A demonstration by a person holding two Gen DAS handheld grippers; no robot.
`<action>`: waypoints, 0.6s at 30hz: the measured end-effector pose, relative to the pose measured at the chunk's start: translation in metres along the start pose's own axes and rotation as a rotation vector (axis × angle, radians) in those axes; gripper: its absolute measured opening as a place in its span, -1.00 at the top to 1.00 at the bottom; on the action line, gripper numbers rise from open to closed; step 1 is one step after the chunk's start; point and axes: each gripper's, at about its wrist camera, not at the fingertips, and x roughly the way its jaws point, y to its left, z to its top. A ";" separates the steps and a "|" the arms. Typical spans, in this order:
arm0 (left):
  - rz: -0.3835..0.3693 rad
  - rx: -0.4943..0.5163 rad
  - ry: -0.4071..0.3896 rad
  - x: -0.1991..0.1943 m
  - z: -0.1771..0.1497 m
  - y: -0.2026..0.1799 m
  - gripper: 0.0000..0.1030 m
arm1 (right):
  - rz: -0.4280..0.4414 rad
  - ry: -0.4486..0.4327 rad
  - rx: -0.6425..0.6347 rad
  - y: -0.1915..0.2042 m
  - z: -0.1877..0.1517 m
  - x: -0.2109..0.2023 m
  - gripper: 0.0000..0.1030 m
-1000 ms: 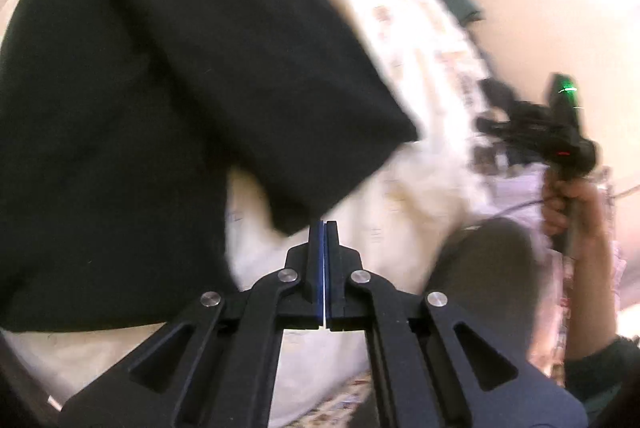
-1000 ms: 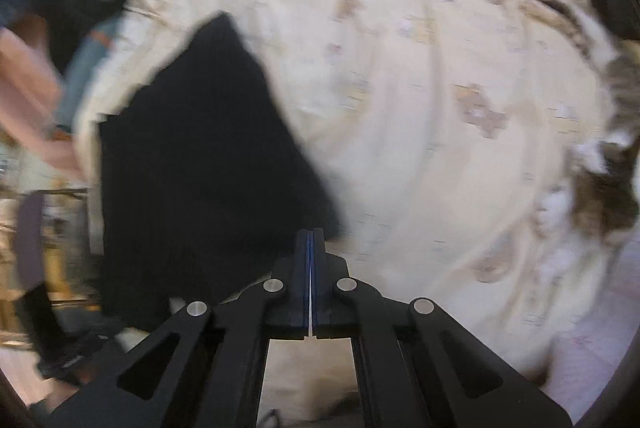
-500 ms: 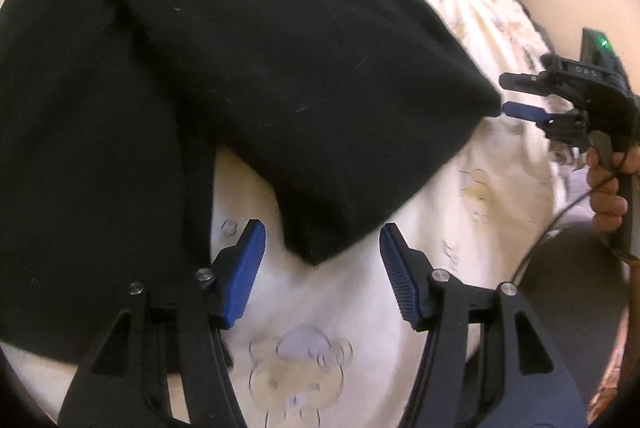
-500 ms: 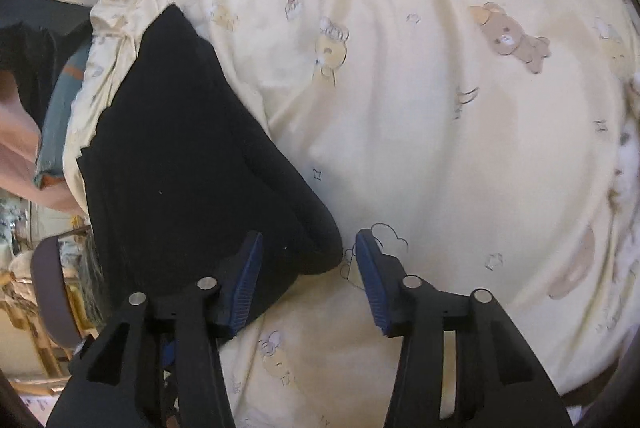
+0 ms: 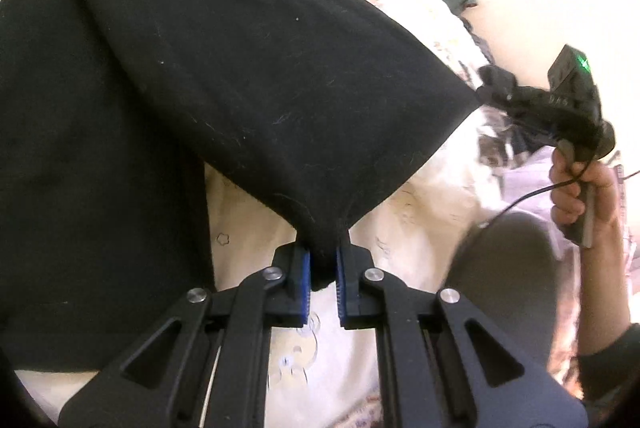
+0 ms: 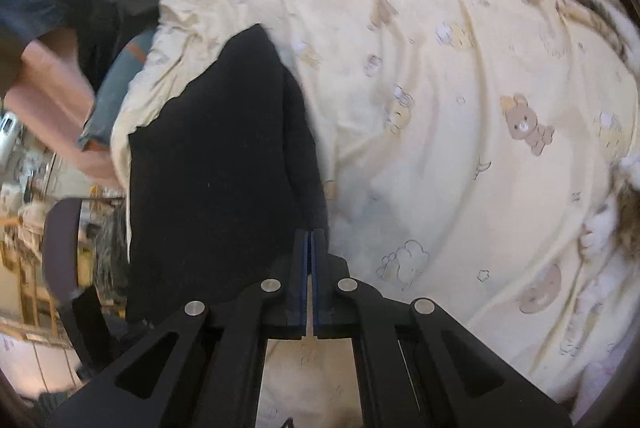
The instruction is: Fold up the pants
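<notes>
Black pants (image 5: 240, 67) lie on a cream bear-print bedsheet (image 5: 400, 220). My left gripper (image 5: 322, 252) is closing its blue pads on the near corner of one leg's hem, with cloth bunched between them and lifted off the sheet. In the left wrist view, my right gripper (image 5: 486, 89) pinches the hem's other corner, so the edge hangs taut between the two. In the right wrist view, the right gripper (image 6: 311, 234) has its jaws pressed together, with the edge of the pants (image 6: 208, 167) meeting its tips.
A person's hand (image 5: 580, 187) holds the right gripper's handle. A blue-grey cushion (image 6: 116, 87) lies past the bedsheet's (image 6: 440, 147) far left edge. A grey chair back (image 6: 60, 248) stands at the left. Brown and white fur (image 6: 624, 220) lies at the sheet's right edge.
Both grippers opened around the leg's hem corners half a second ago and have since closed on them. The hem now lifts off the sheet, stretched between them.
</notes>
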 end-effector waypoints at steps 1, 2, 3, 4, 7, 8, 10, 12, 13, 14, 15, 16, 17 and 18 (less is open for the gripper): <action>-0.002 0.011 0.017 -0.001 0.001 -0.001 0.87 | -0.029 0.021 -0.026 0.004 -0.001 0.001 1.00; 0.009 0.028 0.039 0.000 0.000 -0.004 0.86 | -0.086 0.044 -0.053 0.008 -0.003 0.006 1.00; 0.016 0.053 0.063 0.005 -0.001 -0.008 0.87 | -0.149 0.074 -0.082 0.009 -0.005 0.015 1.00; 0.029 0.074 0.088 0.014 -0.001 -0.010 0.86 | -0.193 0.110 -0.104 0.009 -0.008 0.026 1.00; 0.068 0.030 0.173 0.051 -0.003 -0.004 0.85 | -0.296 0.216 -0.129 -0.003 -0.016 0.068 1.00; 0.093 0.033 0.196 0.064 -0.005 -0.002 0.82 | -0.349 0.245 -0.148 -0.007 -0.018 0.080 1.00; 0.146 0.017 0.247 0.083 -0.011 0.003 0.74 | -0.379 0.318 -0.139 -0.014 -0.020 0.096 1.00; 0.171 0.034 0.261 0.086 -0.015 -0.001 0.61 | -0.471 0.370 -0.213 -0.010 -0.021 0.103 1.00; 0.181 0.043 0.274 0.084 -0.018 -0.003 0.53 | -0.516 0.384 -0.245 -0.009 -0.022 0.103 1.00; 0.184 0.051 0.281 0.081 -0.019 -0.004 0.34 | -0.544 0.389 -0.266 -0.008 -0.022 0.100 1.00; 0.197 0.059 0.277 0.075 -0.018 -0.005 0.19 | -0.539 0.378 -0.272 -0.006 -0.021 0.094 1.00; 0.216 0.076 0.252 0.064 -0.020 -0.008 0.16 | -0.519 0.350 -0.275 -0.001 -0.019 0.085 1.00; 0.219 0.090 0.229 0.054 -0.022 -0.010 0.15 | -0.495 0.306 -0.274 0.006 -0.016 0.074 1.00; 0.222 0.101 0.168 0.040 -0.020 -0.013 0.15 | -0.454 0.255 -0.267 0.015 -0.013 0.065 1.00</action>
